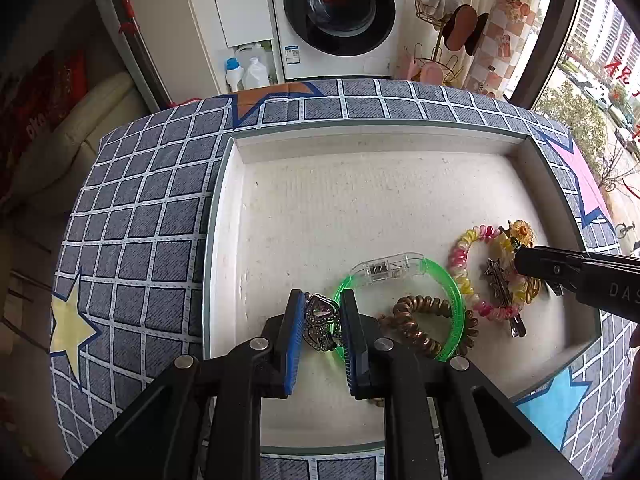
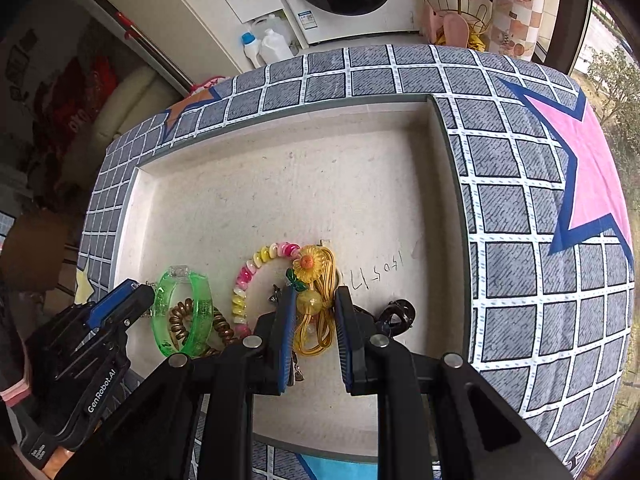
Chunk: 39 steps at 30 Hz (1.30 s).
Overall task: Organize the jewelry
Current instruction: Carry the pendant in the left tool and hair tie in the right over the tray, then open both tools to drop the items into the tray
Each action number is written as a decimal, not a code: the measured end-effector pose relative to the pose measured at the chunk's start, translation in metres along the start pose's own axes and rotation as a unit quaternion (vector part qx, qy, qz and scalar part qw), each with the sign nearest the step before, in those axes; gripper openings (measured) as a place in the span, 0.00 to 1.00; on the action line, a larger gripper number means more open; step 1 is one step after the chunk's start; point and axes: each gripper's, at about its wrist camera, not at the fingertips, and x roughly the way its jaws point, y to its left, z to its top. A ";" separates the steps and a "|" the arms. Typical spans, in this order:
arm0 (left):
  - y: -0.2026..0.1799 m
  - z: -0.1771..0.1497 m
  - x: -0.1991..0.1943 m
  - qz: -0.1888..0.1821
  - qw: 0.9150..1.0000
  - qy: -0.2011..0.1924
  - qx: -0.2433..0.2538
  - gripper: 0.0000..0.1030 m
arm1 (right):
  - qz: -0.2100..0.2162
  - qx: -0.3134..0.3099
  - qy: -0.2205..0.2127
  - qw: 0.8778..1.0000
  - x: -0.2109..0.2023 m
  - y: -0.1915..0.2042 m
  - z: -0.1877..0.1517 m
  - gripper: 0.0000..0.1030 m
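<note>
Left claw (image 1: 320, 312) is closed narrow around a silver heart-shaped brooch (image 1: 321, 317), held between the blue pads at the near left of the white tray (image 1: 360, 184). Just right of it lie a green bangle (image 1: 448, 296) and a brown coil hair tie (image 1: 424, 322), overlapping. Right claw (image 2: 316, 312) straddles a yellow flower hair tie (image 2: 312, 276), fingers part-open, contact not clear. A pink-yellow coil tie (image 2: 256, 276) lies beside it. The tray rests on a checked cloth surface (image 1: 140, 184).
</note>
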 end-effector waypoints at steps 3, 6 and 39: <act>-0.001 -0.001 0.004 0.001 1.000 0.006 0.002 0.30 | -0.001 -0.002 0.005 1.000 0.004 0.000 -0.001 0.21; -0.002 -0.002 0.005 0.007 1.000 0.007 0.005 0.30 | 0.000 -0.004 0.004 1.000 0.005 0.000 -0.002 0.22; -0.009 -0.004 -0.037 0.019 0.999 -0.036 0.014 1.00 | 0.031 0.022 -0.027 0.999 -0.037 0.002 -0.020 0.65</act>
